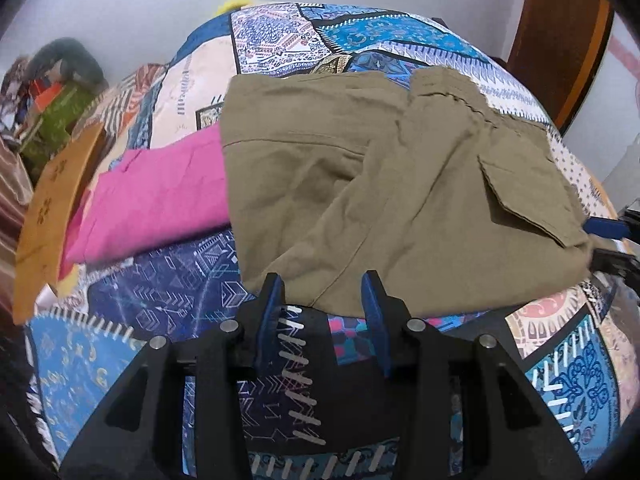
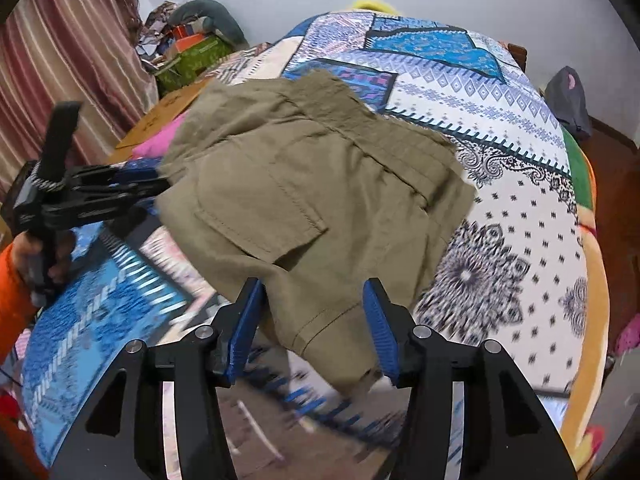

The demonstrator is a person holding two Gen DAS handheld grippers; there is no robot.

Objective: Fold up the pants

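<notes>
Olive-khaki cargo pants (image 1: 392, 184) lie folded on the patterned bedspread (image 1: 168, 280), pocket flap facing up; they also show in the right wrist view (image 2: 304, 200). My left gripper (image 1: 324, 292) is open, its blue pads (image 1: 372, 304) just short of the pants' near edge, nothing between them. My right gripper (image 2: 316, 300) is open, its blue pads (image 2: 376, 312) either side of the pants' near hem without closing on it. The left gripper (image 2: 156, 184) also shows in the right wrist view beside the pants' left edge.
A folded pink garment (image 1: 160, 196) lies left of the pants, beside a brown cardboard piece (image 1: 52, 208). Green boxes and clutter (image 2: 192, 56) sit by the striped curtain (image 2: 64, 56). A wooden headboard (image 1: 560, 32) stands at the far right.
</notes>
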